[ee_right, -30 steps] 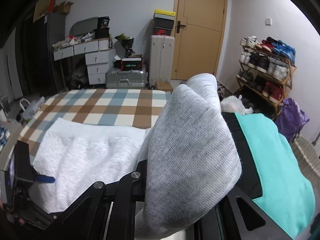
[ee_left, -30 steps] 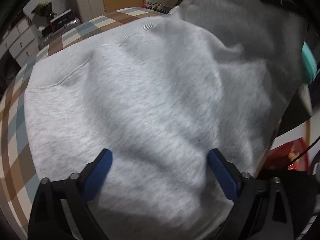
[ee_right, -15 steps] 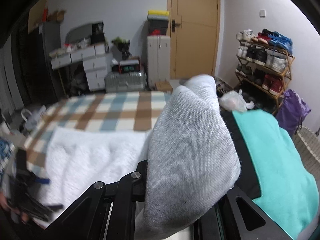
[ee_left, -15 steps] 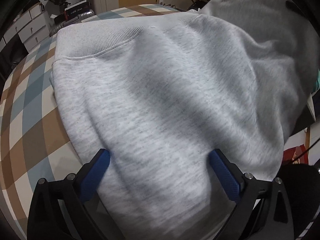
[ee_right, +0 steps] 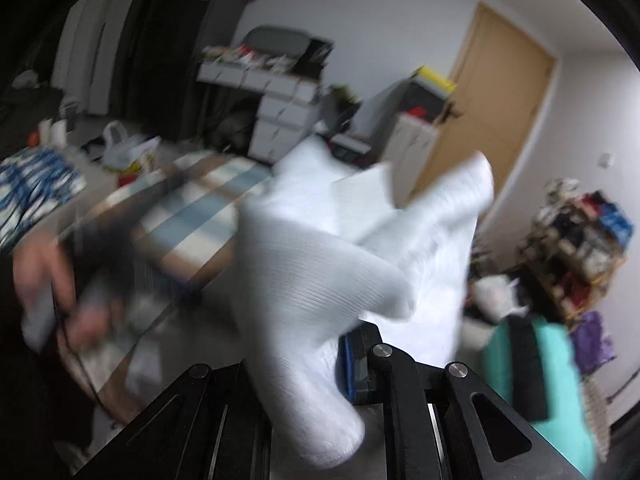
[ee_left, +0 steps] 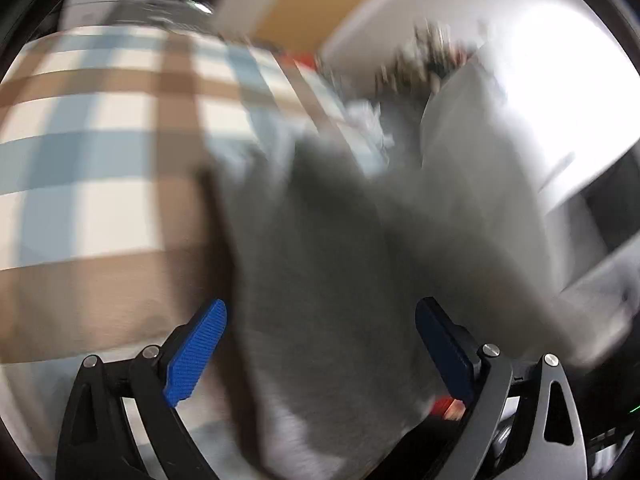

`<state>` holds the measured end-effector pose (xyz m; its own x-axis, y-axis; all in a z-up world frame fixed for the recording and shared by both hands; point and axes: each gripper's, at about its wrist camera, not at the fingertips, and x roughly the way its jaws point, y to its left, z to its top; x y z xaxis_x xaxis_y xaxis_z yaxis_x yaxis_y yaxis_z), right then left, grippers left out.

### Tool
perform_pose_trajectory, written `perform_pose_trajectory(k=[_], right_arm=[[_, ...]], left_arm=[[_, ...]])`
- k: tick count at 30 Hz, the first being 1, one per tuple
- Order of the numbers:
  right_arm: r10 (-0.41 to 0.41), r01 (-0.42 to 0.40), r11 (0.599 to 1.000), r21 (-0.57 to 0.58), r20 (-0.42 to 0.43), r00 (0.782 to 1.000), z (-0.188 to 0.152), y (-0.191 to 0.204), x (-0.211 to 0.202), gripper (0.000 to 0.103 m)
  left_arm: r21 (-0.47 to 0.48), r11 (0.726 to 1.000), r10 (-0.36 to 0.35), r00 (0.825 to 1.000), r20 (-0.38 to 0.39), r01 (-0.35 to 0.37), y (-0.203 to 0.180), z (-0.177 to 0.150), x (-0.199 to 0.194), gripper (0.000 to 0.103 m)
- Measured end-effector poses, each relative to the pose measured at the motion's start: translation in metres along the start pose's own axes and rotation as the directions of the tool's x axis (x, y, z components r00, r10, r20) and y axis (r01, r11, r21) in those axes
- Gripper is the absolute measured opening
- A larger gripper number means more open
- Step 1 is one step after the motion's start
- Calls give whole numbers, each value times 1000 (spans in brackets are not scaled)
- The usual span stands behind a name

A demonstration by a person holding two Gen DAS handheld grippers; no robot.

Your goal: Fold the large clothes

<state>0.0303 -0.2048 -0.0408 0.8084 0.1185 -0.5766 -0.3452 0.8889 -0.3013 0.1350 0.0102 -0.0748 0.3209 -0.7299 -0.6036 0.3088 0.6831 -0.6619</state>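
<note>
Closest to the right wrist camera, the right gripper (ee_right: 320, 364) is clenched on a fold of the grey sweatshirt (ee_right: 320, 280); its fingers (ee_right: 347, 360) are almost wholly buried in the cloth, with only a blue pad edge showing on the right. The bunched fabric rises from between them and fills the middle of that view, overexposed to near white. Beyond and left of the fingers, a blurred hand (ee_right: 44, 280) grips a dark shape that is too smeared to make out. To the right of the fingers a teal and black garment (ee_right: 536, 376) is cut off by the frame's edge.

In the left wrist view the left gripper (ee_left: 320, 344) stands released, its two blue fingers (ee_left: 196, 354) wide apart. Its jaws have just been closing a little; the sweatshirt (ee_left: 340, 280) hangs in the gap between them, and whether it brushes the right-hand one cannot be told through the blur. Left of the fingers and further off lies the checked surface (ee_left: 100, 160), streaked by motion. Past it a tan door (ee_left: 320, 4) and clutter dissolve into smears.
</note>
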Motion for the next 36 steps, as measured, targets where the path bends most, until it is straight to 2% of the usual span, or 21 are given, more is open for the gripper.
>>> perform_pose_trajectory(k=[2, 4, 6, 7, 9, 10, 11, 12, 14, 16, 18, 19, 21, 23, 24, 26, 28, 31, 33, 36], right_arm=[[31, -31, 1000, -2, -48, 998, -14, 21, 18, 13], [58, -58, 998, 3, -93, 994, -26, 38, 32, 13], [84, -84, 996, 5, -114, 990, -30, 52, 40, 13], [81, -81, 997, 1, -108, 991, -27, 55, 39, 13], [122, -118, 992, 47, -93, 988, -15, 50, 34, 13], [147, -141, 988, 62, -100, 984, -10, 49, 34, 13], [173, -164, 982, 88, -106, 979, -6, 48, 34, 13], [191, -178, 977, 120, -106, 976, -7, 46, 34, 13], [232, -211, 958, 196, -89, 969, -12, 42, 35, 13], [235, -218, 945, 243, -46, 971, -18, 37, 32, 14], [251, -241, 928, 283, 0, 968, -25, 31, 31, 15], [252, -244, 925, 292, 9, 968, -28, 31, 31, 15], [252, -240, 924, 296, -1, 968, -31, 33, 34, 16], [248, -242, 925, 293, 17, 969, -30, 32, 32, 16], [251, -245, 921, 305, 19, 968, -29, 30, 32, 16], [262, -257, 909, 329, 30, 965, -30, 24, 32, 16], [273, -272, 893, 358, 51, 961, -32, 22, 30, 16], [289, -290, 859, 422, 68, 955, -36, 7, 30, 16], [294, -301, 838, 456, 87, 952, -37, -1, 30, 16], [303, -314, 830, 461, 100, 948, -37, -2, 28, 16]], left_arm=[[-44, 999, -30, 999, 17, 31, 25, 6, -16, 93], [-74, 997, -13, 999, 30, 15, 36, 2, -24, 93], [-72, 997, -28, 1000, 12, 29, 35, 7, -17, 93], [-66, 996, -59, 998, 17, 60, 30, 6, -17, 93], [-48, 991, -123, 992, 19, 124, 32, 42, 9, 93], [-33, 985, -171, 985, 21, 171, 21, 45, 11, 93], [-25, 983, -184, 983, 12, 184, 14, 47, 12, 94], [-22, 982, -191, 981, -28, 190, 6, 49, 20, 94], [-51, 978, -207, 964, -164, 201, 13, 58, 36, 94], [-122, 971, -232, 937, -260, 206, 14, 49, 53, 94], [-200, 959, -251, 927, -279, 199, 18, 43, 55, 94], [-255, 942, -285, 918, -275, 217, 23, 44, 58, 94], [-292, 925, -326, 904, -276, 244, 24, 47, 58, 94], [-316, 920, -327, 901, -286, 233, 22, 55, 66, 94], [-315, 927, -302, 902, -309, 203, 19, 54, 67, 95], [-284, 954, -210, 897, -389, 100, 10, 57, 74, 95], [-277, 960, -151, 895, -420, 32, 8, 56, 76, 95], [-295, 955, -148, 903, -404, 24, 5, 57, 70, 95], [-320, 946, -183, 895, -407, 47, 5, 51, 74, 95], [-347, 933, -248, 870, -425, 97, -5, 50, 86, 95]])
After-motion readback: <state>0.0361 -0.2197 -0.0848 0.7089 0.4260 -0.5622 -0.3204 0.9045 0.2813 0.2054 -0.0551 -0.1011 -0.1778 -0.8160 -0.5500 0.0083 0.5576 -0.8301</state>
